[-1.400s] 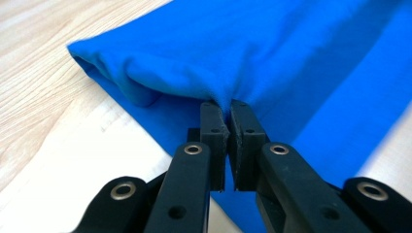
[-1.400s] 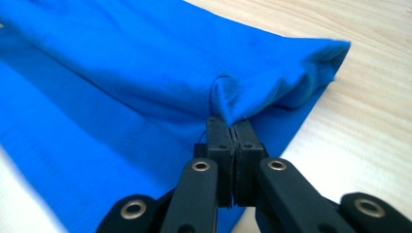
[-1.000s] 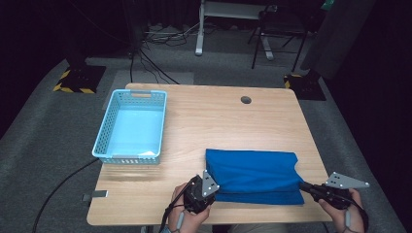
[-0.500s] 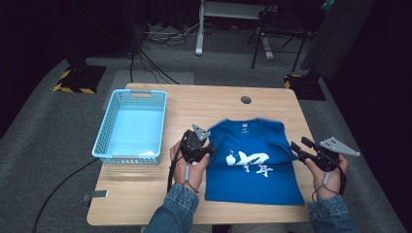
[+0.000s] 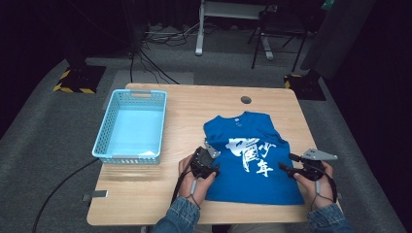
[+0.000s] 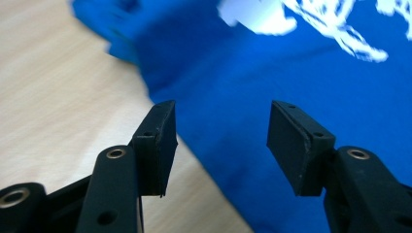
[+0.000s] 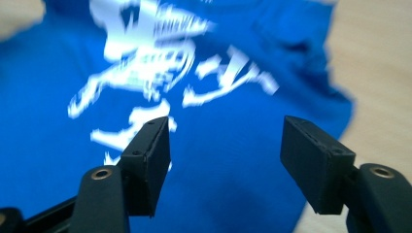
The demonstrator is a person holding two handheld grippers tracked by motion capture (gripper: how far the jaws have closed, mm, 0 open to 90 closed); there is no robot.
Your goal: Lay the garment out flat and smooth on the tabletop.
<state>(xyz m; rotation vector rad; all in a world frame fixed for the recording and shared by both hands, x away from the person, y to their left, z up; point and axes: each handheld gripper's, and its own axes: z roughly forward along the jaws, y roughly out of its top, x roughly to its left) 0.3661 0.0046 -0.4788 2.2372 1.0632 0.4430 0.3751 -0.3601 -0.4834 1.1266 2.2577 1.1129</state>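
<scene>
A blue sleeveless shirt [image 5: 245, 174] with white print lies spread flat on the wooden table [image 5: 145, 194], collar toward the far side. My left gripper [image 5: 208, 167] rests at the shirt's left edge, open, its jaws apart over the blue cloth [image 6: 291, 77] and the bare wood [image 6: 58, 97]. My right gripper [image 5: 286, 163] is at the shirt's right edge, open too, with the printed cloth [image 7: 145, 73] under its empty jaws. Neither holds anything.
A light blue plastic basket [image 5: 104, 141] stands on the left half of the table. A round cable hole [image 5: 246, 100] sits near the far edge. A black cable [image 5: 58, 194] hangs off the left side. Chair and desk legs stand on the floor beyond.
The shirt, folded in half a second ago, has been flipped open toward the far side and now lies flat. Both grippers have let go and drawn back to its sides.
</scene>
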